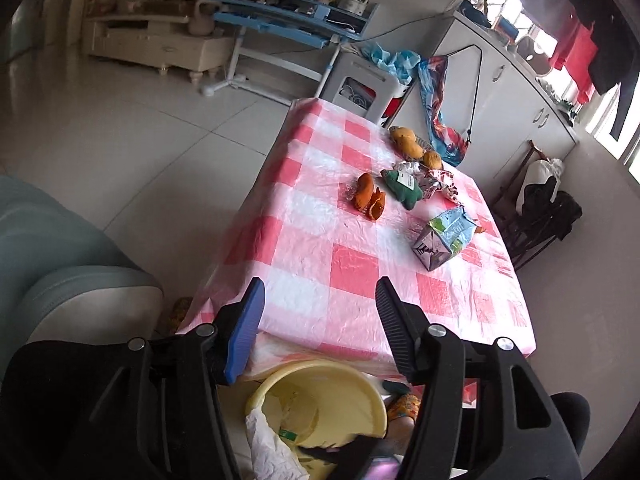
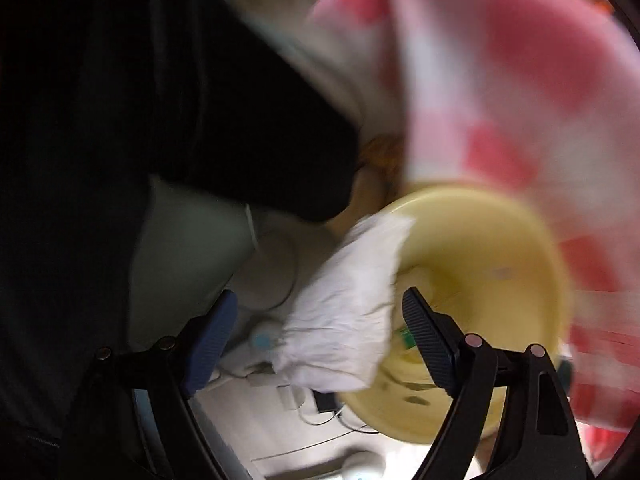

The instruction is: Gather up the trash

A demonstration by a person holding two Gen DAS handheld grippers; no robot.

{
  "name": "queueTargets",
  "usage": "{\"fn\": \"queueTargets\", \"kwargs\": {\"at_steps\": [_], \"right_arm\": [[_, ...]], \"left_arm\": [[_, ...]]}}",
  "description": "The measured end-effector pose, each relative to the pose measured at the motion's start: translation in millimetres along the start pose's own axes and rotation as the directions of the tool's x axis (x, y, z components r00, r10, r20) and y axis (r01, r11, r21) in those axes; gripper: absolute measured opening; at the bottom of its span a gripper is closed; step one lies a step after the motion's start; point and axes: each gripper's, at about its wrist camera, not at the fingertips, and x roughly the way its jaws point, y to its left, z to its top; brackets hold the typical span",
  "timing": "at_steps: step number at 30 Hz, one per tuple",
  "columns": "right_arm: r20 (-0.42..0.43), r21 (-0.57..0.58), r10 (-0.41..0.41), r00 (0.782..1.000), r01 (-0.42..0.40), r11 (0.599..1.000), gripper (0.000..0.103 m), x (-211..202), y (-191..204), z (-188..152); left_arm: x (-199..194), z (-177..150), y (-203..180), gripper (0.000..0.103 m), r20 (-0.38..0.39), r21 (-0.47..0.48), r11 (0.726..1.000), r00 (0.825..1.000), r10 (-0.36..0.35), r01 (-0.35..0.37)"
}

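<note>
A yellow basin (image 1: 352, 384) stands on the floor under the near edge of the table, with a crumpled white tissue (image 1: 268, 444) draped over its rim. My left gripper (image 1: 320, 320) is open and empty above the basin, at the table's near edge. Trash lies on the pink checked tablecloth (image 1: 320, 208): orange peels (image 1: 368, 196), a crushed milk carton (image 1: 444, 236), crumpled wrappers (image 1: 432, 180) and a green plush piece (image 1: 402, 186). In the blurred right wrist view my right gripper (image 2: 320, 328) is open over the basin (image 2: 480, 264), with the white tissue (image 2: 344, 312) between its fingers, loose.
A grey-blue sofa (image 1: 52, 264) stands left of the table. More fruit (image 1: 408, 142) sits at the table's far end. White cabinets (image 1: 500, 92) and a chair with dark clothes (image 1: 540, 208) stand to the right. A blue desk (image 1: 288, 20) is at the back.
</note>
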Motion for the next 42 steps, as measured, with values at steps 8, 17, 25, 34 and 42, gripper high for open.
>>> {"fn": "queueTargets", "kwargs": {"at_steps": [8,17,25,34,42], "right_arm": [[-0.104,0.057,-0.064,0.993,0.071,0.996,0.034,33.6,-18.1,-2.5],[-0.105,0.221,-0.148,0.983,0.168,0.961,0.028,12.0,-57.1,-8.8],[-0.012,0.268,-0.208,0.978,0.204,0.942,0.054,-18.3,-68.3,-5.2],[0.147,0.262,-0.266,0.953,0.221,0.939,0.064,-72.2,-58.6,-6.6],[0.270,0.284,-0.307,0.913,0.229,0.931,0.067,-114.4,-55.3,-10.9]], "left_arm": [[4.1,0.0,3.8,0.055,-0.024,-0.021,0.999,0.999,-0.038,0.037],[7.4,-0.4,3.5,0.055,-0.031,-0.021,0.999,0.999,-0.042,0.041],[4.8,-3.4,-6.0,0.059,0.001,0.031,0.999,1.000,0.010,-0.010],[-3.5,-4.4,-9.8,0.072,0.044,0.063,0.997,0.998,0.044,-0.047],[-1.9,-7.1,-13.5,0.075,0.043,0.080,0.994,0.996,0.076,-0.079]]}}
